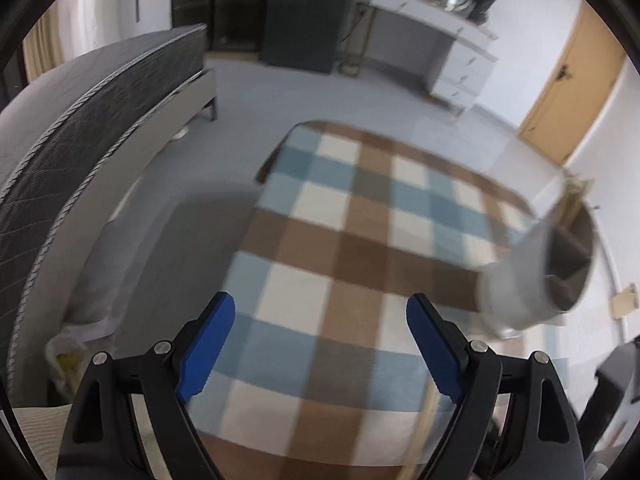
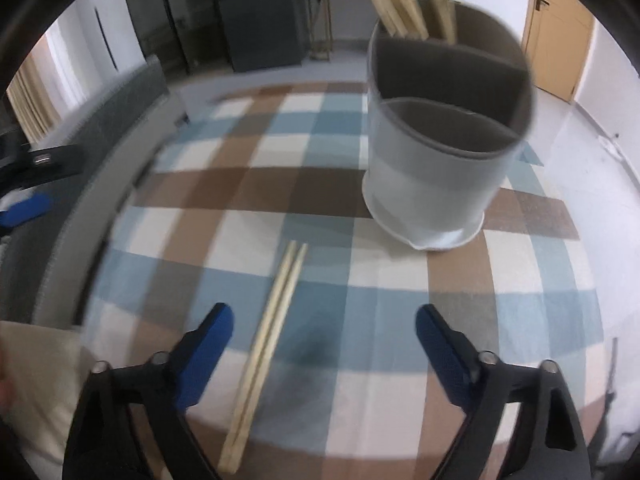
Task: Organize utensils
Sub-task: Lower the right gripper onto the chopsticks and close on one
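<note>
Right wrist | right hand-held gripper (image 2: 324, 320) released above chopsticks (image 2: 266, 344) | holder (image 2: 436, 168) unlabelled

A blue, brown and cream checked tablecloth (image 2: 320, 200) covers the table; on it, a pale grey utensil holder (image 2: 436, 184) with darker grey-brown interior, and light wooden chopsticks (image 2: 268, 336) nearby.
</note>
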